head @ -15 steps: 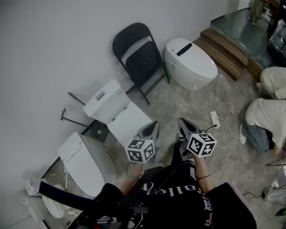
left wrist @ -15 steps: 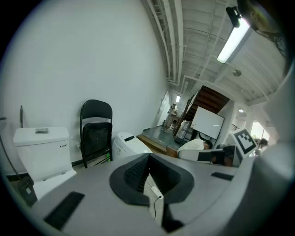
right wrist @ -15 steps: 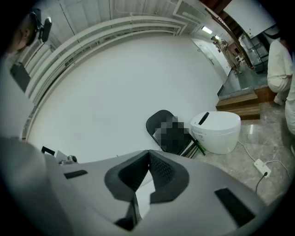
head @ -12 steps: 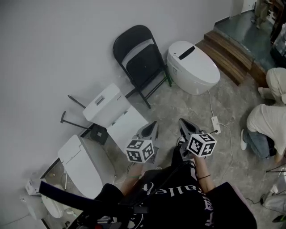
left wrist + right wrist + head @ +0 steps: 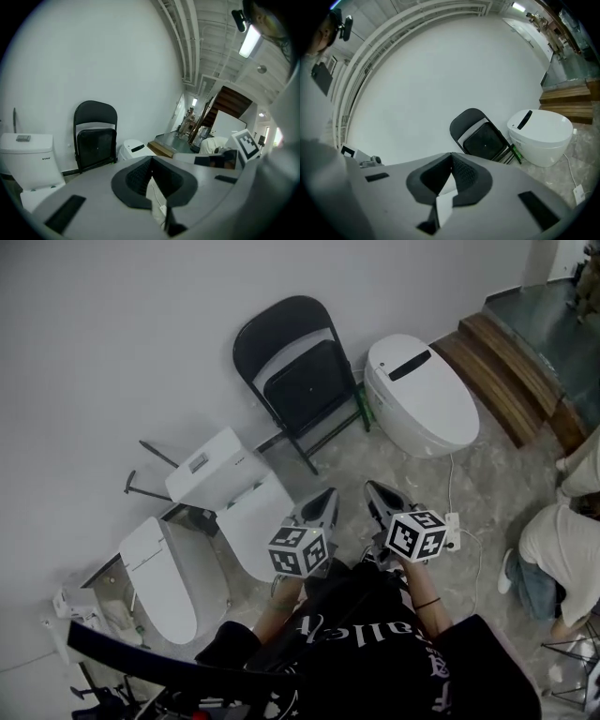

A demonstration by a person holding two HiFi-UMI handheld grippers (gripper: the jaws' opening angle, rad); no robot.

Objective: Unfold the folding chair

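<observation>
Folding chair [image 5: 302, 382] leaning folded against wall [image 5: 112, 324], just beside white toilet [image 5: 422, 395], well apart from both grippers. Left gripper [image 5: 326, 499] and right gripper [image 5: 373, 491] hovering, jaws pressed together, gripping nothing. Chair looking rigid, metal-framed, probably fairly heavy (hinges may be stiff). Taking backrest top and seat's front edge seems best. Toilet lid lying closed, contents hidden.

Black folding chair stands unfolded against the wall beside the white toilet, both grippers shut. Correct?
No. The chair is folded flat, leaning on the wall beside the white toilet, as the head view shows. Left gripper and right gripper are both shut.
</observation>
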